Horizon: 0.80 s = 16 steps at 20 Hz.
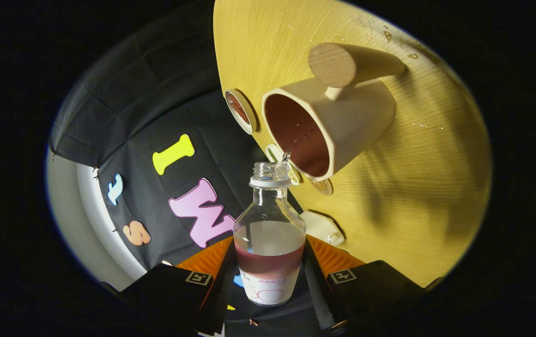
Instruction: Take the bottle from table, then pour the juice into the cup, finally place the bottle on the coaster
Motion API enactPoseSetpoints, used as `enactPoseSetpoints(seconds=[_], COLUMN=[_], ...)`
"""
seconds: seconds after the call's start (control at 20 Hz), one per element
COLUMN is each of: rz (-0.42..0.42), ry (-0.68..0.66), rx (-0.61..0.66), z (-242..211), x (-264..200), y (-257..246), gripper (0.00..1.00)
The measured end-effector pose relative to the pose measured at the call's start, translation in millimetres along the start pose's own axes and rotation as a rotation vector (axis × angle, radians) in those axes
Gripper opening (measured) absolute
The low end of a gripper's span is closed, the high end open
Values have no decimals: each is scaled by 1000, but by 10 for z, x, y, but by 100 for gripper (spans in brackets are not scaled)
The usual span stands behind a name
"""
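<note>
round wooden table (436,178) lay beyond fingers, wet drops scattered on it. small round coaster (240,111) sat past cup, more flat discs (322,186) just beside cup rim. gripper (270,281) closed on bottle (270,234), both fingers pressing its sides. bottle clear, uncapped, part full of reddish juice, mouth at rim of cream cup (328,126), thin stream entering cup.

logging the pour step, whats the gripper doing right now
Gripper: shut on the bottle, both fingers pressing its sides, tipped so liquid runs from its open neck into the cup.
</note>
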<state>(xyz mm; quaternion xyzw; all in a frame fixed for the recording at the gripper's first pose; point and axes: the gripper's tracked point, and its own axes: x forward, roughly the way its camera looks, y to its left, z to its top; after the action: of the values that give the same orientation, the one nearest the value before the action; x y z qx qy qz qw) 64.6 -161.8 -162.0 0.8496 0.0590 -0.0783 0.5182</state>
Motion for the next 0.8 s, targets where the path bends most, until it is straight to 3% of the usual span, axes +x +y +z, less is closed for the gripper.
enactPoseSetpoints(seconds=[0.8], rz=[82], ry=[-77], rx=[175], z=[43], x=[-25], y=[208], gripper=[76])
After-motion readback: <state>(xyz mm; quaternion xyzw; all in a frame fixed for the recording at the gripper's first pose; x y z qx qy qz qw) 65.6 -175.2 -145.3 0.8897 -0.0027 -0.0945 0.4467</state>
